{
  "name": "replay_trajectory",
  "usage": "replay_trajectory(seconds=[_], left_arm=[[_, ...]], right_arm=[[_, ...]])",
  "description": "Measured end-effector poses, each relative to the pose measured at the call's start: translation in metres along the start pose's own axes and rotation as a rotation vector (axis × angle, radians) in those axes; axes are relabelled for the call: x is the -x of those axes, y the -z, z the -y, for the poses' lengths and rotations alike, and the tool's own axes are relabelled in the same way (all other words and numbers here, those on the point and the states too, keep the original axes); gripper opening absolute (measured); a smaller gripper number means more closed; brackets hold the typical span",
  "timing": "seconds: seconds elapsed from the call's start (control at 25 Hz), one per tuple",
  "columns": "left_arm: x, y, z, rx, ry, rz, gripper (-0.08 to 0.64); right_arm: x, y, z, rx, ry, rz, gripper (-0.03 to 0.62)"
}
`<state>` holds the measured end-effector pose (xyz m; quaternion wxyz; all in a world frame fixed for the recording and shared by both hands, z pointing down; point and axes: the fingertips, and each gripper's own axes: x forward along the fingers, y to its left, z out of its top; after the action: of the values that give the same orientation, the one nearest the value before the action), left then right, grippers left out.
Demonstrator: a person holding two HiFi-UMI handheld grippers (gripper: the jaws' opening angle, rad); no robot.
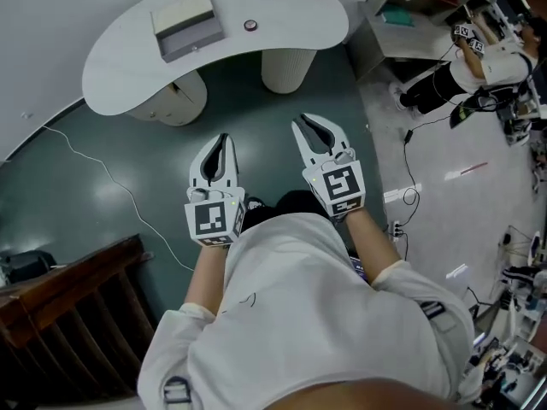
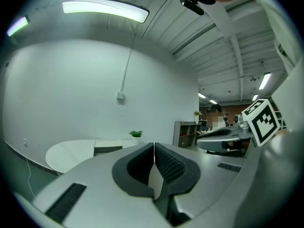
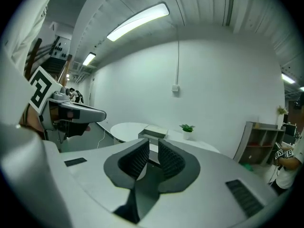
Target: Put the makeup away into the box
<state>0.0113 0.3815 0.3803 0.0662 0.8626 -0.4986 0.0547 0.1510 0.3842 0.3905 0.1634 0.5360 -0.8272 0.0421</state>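
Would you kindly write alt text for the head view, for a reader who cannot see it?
Seen from above, a person in a white top holds the left gripper, jaws together, and the right gripper, jaws slightly apart, both empty, toward a curved white table. On the table sit a pale box and a small round item.
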Motion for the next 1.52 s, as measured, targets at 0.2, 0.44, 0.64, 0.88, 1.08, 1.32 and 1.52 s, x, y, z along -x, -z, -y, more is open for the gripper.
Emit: replay_trajectory(seconds=[0.2, 0.44, 0.64, 0.88, 1.08, 1.32, 1.52], left_arm=[[-0.012, 0.014, -0.021, 0.035, -0.001, -0.031, 0.023], [-0.057, 0.015, -0.049, 0.041, -0.041, -0.059, 0.023], [-0.122, 0.004, -0.069, 0.023, -0.074, -0.071, 0.023], [-0.199, -0.014, -0.089, 0.028, -0.109, -0.093, 0.022], [-0.249, -0.016, -0.09, 0.044, -0.129, -0.12, 0.023], [-0.279, -0.004, -0.107, 0.053, -0.163, -0.172, 0.022], [-0.298, 0.003, -0.134, 0.072, -0.172, -0.199, 0.023]], right_arm=[[-0.032, 0.006, -0.001, 0.004, -0.012, -0.043, 0.069], [-0.084, 0.0, 0.028, -0.003, -0.039, -0.053, 0.081], [-0.14, -0.011, 0.069, 0.014, -0.081, -0.043, 0.087], [-0.204, -0.032, 0.118, 0.024, -0.145, -0.042, 0.094], [-0.241, -0.036, 0.151, 0.023, -0.194, -0.042, 0.098], [-0.278, -0.018, 0.168, 0.009, -0.239, -0.097, 0.107], [-0.312, -0.013, 0.17, 0.013, -0.251, -0.137, 0.114]])
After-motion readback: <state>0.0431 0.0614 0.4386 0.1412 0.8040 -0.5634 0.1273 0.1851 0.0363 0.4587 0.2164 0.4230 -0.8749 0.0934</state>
